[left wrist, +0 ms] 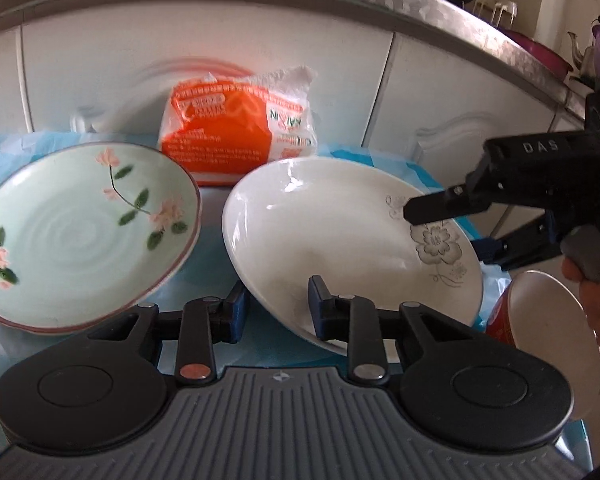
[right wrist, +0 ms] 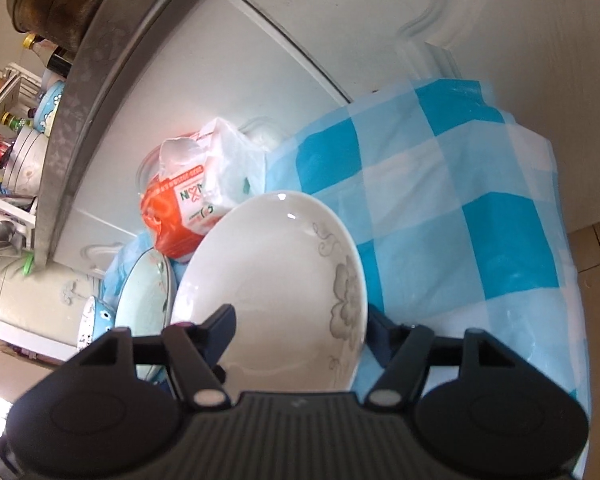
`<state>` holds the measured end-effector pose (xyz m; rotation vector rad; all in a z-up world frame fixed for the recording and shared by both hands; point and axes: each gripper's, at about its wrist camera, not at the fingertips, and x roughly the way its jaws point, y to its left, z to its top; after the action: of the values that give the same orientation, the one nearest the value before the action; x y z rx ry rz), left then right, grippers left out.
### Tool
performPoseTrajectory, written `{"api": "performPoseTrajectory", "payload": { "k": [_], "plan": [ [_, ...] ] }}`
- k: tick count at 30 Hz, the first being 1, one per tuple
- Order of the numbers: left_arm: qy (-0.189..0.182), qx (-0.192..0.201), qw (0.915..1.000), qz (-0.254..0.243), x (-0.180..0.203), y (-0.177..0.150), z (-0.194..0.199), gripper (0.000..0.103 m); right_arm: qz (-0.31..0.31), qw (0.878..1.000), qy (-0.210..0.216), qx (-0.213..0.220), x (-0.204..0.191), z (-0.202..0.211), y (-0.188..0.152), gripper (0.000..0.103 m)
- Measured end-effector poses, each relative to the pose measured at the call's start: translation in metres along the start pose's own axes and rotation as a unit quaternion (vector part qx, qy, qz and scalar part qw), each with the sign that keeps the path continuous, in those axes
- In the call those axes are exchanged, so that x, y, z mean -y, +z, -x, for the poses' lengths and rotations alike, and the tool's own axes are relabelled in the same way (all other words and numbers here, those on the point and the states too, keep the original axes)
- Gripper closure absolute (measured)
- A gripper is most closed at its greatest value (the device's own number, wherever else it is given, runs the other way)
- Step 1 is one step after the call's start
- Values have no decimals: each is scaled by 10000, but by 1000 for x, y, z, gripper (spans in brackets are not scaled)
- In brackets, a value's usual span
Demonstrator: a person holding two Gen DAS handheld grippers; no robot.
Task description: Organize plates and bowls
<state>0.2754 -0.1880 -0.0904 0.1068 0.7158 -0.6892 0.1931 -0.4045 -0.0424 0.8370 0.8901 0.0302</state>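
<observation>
Left gripper (left wrist: 278, 306) grasping white plate (left wrist: 340, 236) rim; plate tilted; right gripper (right wrist: 300, 330) released, straddling it

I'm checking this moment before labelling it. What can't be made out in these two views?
- Left wrist view: the white plate has its near rim hidden behind the left hand-held gripper, so pad contact is unclear.
- Left wrist view: the red bowl is cut off by the lens edge and a hand.
- Right wrist view: the green floral plate is mostly hidden behind the white plate and the right hand-held gripper.
</observation>
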Motion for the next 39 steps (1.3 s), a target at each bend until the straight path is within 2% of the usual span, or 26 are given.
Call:
{"api": "performPoseTrajectory", "payload": {
  "k": [5,12,23,28,39],
  "plan": [
    [-8,84,10000,-45,-3,4,9,71,158,9996,5,235,-8,6,-9,37],
    [-60,409,9990,-151,-1,9,38,71,562,9965,-31,621,-30,27,-23,37],
    [-103,690,9975,-134,-15,7,108,71,868,9909,205,1008,-67,59,-56,37],
    [-54,823,9966,-43,-30,-8,154,71,911,9894,451,1041,-86,70,-84,37],
    [502,1009,9936,79,-74,-65,257,71,1298,9851,787,802,-143,74,-169,37]
  ]
}}
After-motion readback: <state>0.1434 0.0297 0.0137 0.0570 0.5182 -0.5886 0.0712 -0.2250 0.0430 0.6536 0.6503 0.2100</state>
